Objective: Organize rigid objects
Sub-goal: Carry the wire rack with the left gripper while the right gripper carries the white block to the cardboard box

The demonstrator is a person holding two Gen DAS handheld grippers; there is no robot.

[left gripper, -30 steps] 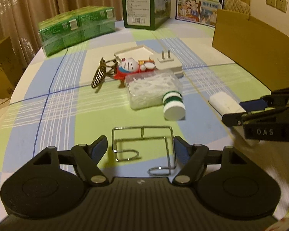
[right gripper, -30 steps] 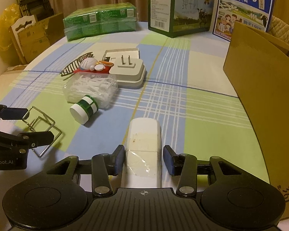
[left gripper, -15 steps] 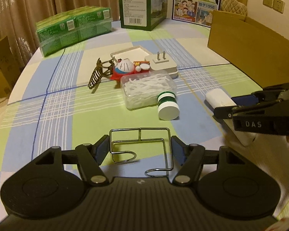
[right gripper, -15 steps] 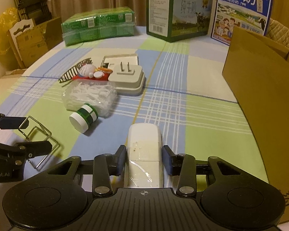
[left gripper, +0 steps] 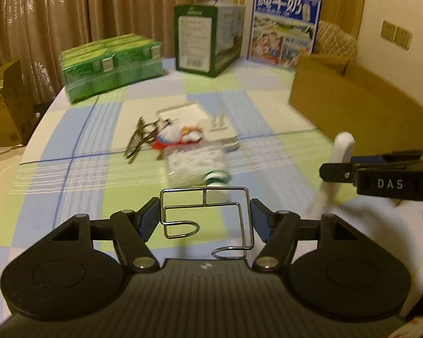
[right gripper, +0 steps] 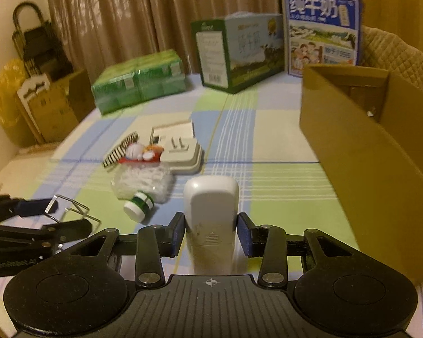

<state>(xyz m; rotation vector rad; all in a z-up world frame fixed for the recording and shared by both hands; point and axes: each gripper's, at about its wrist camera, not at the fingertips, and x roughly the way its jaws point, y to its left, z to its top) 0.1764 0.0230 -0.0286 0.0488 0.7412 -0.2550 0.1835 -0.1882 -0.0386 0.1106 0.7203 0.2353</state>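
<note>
My left gripper (left gripper: 205, 216) is shut on a bent metal wire rack (left gripper: 208, 214) and holds it lifted above the table. My right gripper (right gripper: 210, 235) is shut on a white remote-like device (right gripper: 210, 214), tilted up off the cloth; it also shows in the left wrist view (left gripper: 341, 148). A pile stays on the table: a white plug adapter (right gripper: 182, 152), a clear box of white picks (right gripper: 143, 181), a green-and-white bottle (right gripper: 138, 207), a small toy (right gripper: 139, 152) and a striped hair clip (right gripper: 119, 152). An open cardboard box (right gripper: 361, 152) stands to the right.
Green packs (right gripper: 139, 81), a green milk carton (right gripper: 237, 53) and a blue milk carton (right gripper: 323, 32) stand at the table's far edge. The checked tablecloth (right gripper: 282, 197) covers a round table. Cardboard boxes (left gripper: 5, 107) sit on the floor at left.
Both grippers closed on their objects and lifted: the wire rack rose off the cloth, and the white device tilted up from lying flat. Both views are blurred by motion.
</note>
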